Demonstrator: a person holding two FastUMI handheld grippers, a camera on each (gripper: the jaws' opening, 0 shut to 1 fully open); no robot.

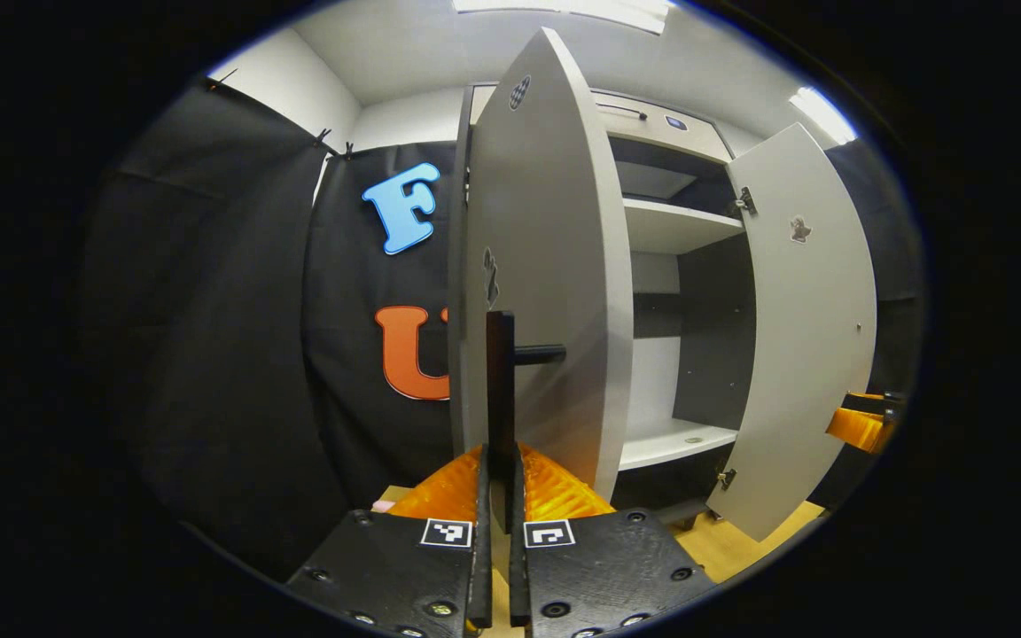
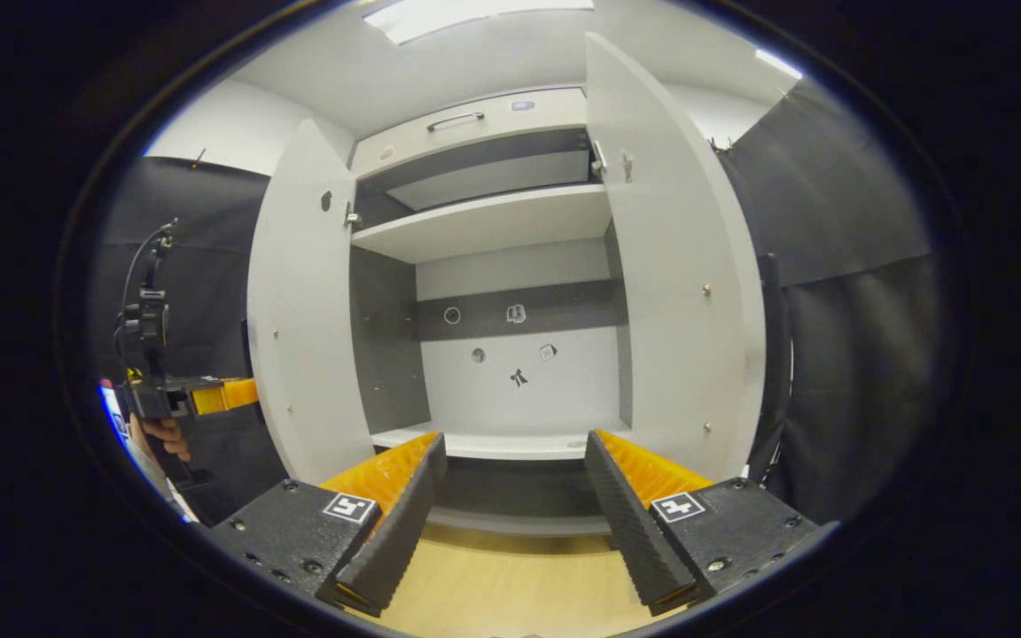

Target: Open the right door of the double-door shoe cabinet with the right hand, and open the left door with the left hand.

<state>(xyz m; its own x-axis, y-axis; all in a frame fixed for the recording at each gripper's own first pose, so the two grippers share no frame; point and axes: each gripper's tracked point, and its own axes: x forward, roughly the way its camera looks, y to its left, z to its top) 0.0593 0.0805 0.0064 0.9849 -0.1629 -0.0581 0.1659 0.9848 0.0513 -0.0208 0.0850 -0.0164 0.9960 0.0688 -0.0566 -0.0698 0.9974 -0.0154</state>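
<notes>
Left gripper view: my left jaws (image 1: 499,483) clamp the black bar handle (image 1: 500,390) to swing the pale grey left door (image 1: 555,292) outward | right jaws (image 2: 510,496) spread wide, empty, before the open grey shoe cabinet (image 2: 493,221) | right door (image 2: 679,292) already open.

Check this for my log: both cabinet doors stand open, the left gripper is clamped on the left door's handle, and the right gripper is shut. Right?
Not quite. In the right gripper view the right gripper is open, holding nothing. Both doors are open, and the left gripper clamps the left door's handle.
</notes>
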